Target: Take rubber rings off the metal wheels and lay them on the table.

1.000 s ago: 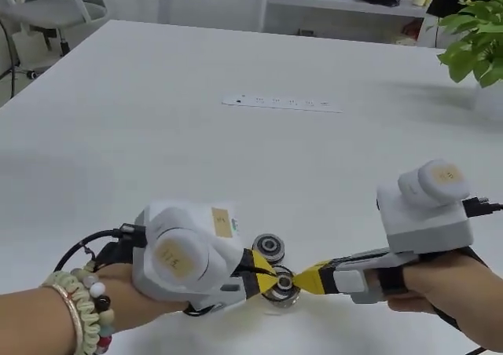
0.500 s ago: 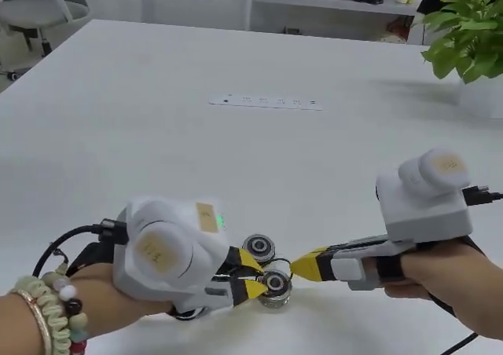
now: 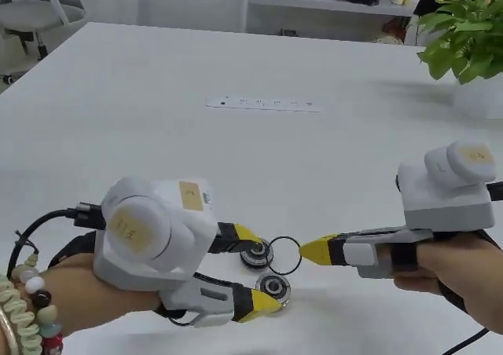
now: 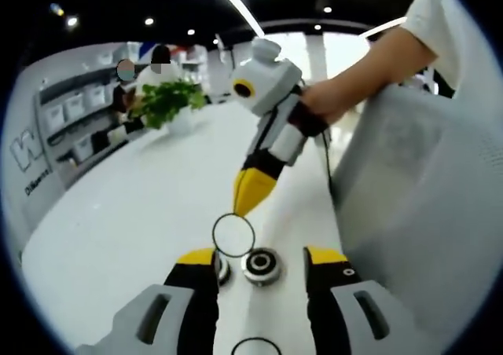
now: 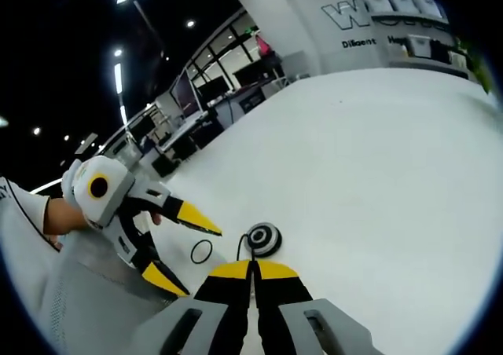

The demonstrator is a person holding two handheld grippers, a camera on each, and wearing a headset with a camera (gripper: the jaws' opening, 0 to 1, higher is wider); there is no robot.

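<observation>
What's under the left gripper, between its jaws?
A loose rubber ring lies on the table under the open left gripper, with two metal wheels by its tips. One jaw partly covers a wheel; in the head view the gripper's body covers that ring.

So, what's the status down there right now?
Left gripper open, a metal wheel between its jaws. Right gripper shut on a rubber ring, clear of the wheels. Nothing in the way.

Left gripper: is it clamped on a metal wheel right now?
No: the left gripper is open, a metal wheel sitting between its jaws with a gap on each side.
</observation>
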